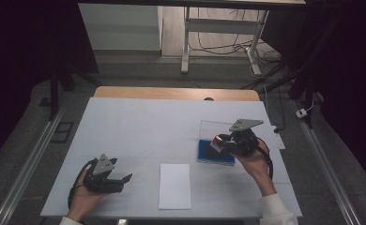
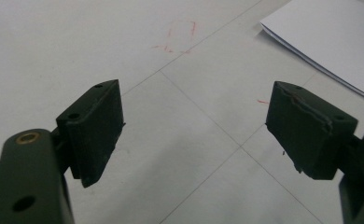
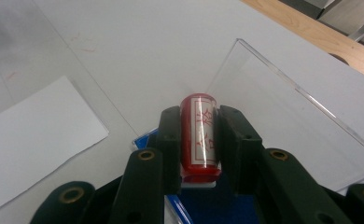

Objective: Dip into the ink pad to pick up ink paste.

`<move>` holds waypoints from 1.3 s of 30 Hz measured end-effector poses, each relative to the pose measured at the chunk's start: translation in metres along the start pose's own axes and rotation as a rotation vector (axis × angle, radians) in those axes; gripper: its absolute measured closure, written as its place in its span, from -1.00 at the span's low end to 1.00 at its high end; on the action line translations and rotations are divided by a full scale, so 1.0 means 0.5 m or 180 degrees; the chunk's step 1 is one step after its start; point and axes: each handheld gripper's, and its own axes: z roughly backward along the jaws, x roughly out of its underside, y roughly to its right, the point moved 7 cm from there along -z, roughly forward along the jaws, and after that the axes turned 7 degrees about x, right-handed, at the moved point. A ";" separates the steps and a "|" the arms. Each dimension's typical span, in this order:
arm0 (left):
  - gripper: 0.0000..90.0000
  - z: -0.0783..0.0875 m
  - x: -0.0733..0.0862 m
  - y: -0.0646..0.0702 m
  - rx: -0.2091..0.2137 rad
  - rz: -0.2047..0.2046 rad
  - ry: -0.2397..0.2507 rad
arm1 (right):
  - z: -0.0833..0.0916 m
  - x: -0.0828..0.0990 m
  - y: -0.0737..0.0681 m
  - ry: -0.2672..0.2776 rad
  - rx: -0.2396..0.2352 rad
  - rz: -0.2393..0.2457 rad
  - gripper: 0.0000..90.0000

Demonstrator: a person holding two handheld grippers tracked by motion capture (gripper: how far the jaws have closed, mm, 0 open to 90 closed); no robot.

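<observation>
From the left: my left gripper (image 1: 125,179) rests low on the table (image 1: 139,126) at about 8 o'clock, jaws spread wide with nothing between them; in the left gripper view its pads (image 2: 96,128) frame bare tabletop, with the paper (image 2: 329,42) lying off toward 1 o'clock.

Centre: the paper (image 1: 175,185) lies flat at 6 o'clock, long axis running 12 to 6, between the two hands and touched by neither.

Right: my right gripper (image 1: 218,142) is held at about 3 o'clock over the blue ink pad (image 1: 208,152), which sits in an open clear case (image 1: 209,127). Its jaws are pinching the red stamp (image 3: 199,137). In the right gripper view the stamp's long axis runs along the jaws, pointing away toward 12 o'clock, pads pressing its two sides, the blue pad (image 3: 217,200) below it.

The relation I judge the coming move to turn on: from the stamp, the paper lies toward 7 o'clock in the high view and well apart. The right hand holds the stamp, while the left hand is nearer the paper and free to steady it. I cannot tell whether the stamp touches the pad.
</observation>
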 end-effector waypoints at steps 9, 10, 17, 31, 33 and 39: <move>-0.57 0.000 0.002 0.001 -0.0003 -0.0005 -0.0020 | -0.023 0.016 0.003 -0.0120 0.0022 -0.0006 0.56; -0.57 0.000 0.002 0.001 -0.0002 -0.0006 -0.0021 | -0.026 0.019 0.004 -0.0152 0.0031 0.0013 0.56; -0.57 0.000 0.004 0.000 -0.0012 0.0005 -0.0024 | -0.051 0.040 0.007 -0.0313 0.0047 -0.0011 0.56; -0.57 0.001 0.005 -0.001 -0.0020 0.0003 -0.0031 | -0.075 0.057 0.004 -0.0449 0.0049 0.0010 0.56; -0.57 0.001 0.005 -0.001 -0.0022 0.0002 -0.0034 | -0.079 0.059 0.005 -0.0468 0.0084 0.0042 0.56; -0.57 0.000 0.006 -0.002 -0.0029 0.0006 -0.0040 | -0.081 0.060 0.007 -0.0424 0.0076 0.0032 0.56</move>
